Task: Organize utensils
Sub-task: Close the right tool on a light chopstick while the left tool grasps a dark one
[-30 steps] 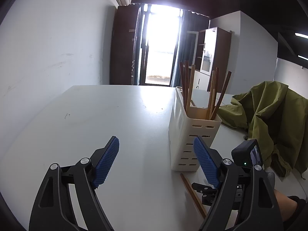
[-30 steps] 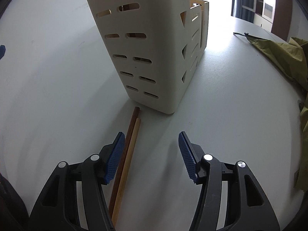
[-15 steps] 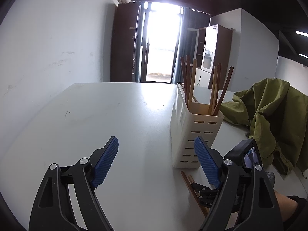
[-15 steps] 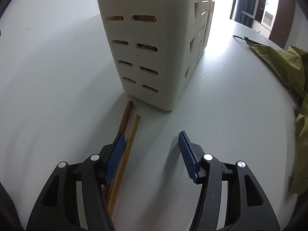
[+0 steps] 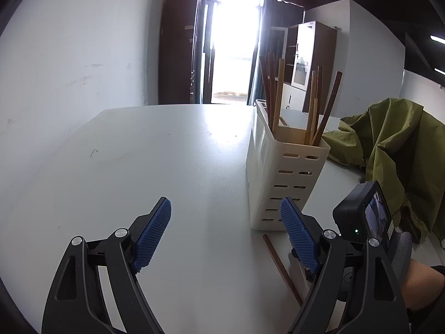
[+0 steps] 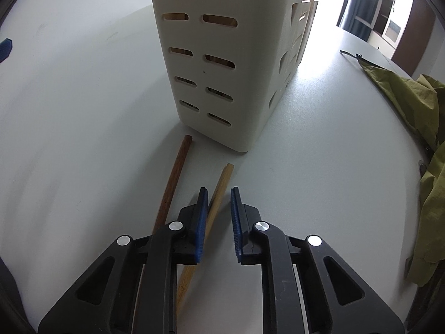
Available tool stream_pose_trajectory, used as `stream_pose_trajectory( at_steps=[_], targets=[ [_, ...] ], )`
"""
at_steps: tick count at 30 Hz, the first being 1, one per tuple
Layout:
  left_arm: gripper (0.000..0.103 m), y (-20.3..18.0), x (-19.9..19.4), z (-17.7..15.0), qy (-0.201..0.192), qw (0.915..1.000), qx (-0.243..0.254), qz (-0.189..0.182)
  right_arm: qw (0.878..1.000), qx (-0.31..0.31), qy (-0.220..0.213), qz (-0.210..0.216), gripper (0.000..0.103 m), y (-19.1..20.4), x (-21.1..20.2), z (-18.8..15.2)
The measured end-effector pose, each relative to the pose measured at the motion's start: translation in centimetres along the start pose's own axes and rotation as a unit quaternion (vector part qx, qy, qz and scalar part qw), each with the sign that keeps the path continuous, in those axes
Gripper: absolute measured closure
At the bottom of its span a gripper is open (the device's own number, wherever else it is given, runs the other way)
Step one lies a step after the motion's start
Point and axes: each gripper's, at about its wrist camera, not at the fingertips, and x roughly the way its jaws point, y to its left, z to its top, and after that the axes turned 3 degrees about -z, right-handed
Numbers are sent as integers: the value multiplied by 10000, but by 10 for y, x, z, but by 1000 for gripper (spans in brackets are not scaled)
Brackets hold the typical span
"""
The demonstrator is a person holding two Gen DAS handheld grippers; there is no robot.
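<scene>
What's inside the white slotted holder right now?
Several wooden chopsticks stand upright in the holder, dark and light. Its walls hide their lower ends, so an exact count isn't possible.

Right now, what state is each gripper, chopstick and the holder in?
left gripper: open, empty.
right gripper: nearly closed around light chopstick; contact unclear.
dark chopstick: flat on table, free.
utensil holder: upright, chopsticks inside.

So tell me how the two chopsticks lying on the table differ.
The dark chopstick is reddish brown; the light chopstick is pale tan. The dark chopstick's tip reaches nearer the white holder; the light chopstick's tip stops shorter. The light chopstick runs between the right claw's narrowed pads; the dark chopstick lies outside them. Both lie flat, tips toward the holder.
</scene>
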Motion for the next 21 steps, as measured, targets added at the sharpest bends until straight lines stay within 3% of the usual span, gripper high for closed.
stream_pose_trajectory(
  at_steps=[3, 11, 21],
  targets=[
    [25, -2, 17, -7, 471, 9989, -20, -72, 9999, 61, 39, 95, 96, -6, 0, 1],
    [28, -16, 64, -29, 1302, 9914, 125, -59, 9994, 320, -91, 18, 96, -30, -2, -7],
    [34, -40, 118, -42, 2208, 9747, 357, 16, 9995, 219, 157, 167, 96, -56, 3, -5]
  ],
)
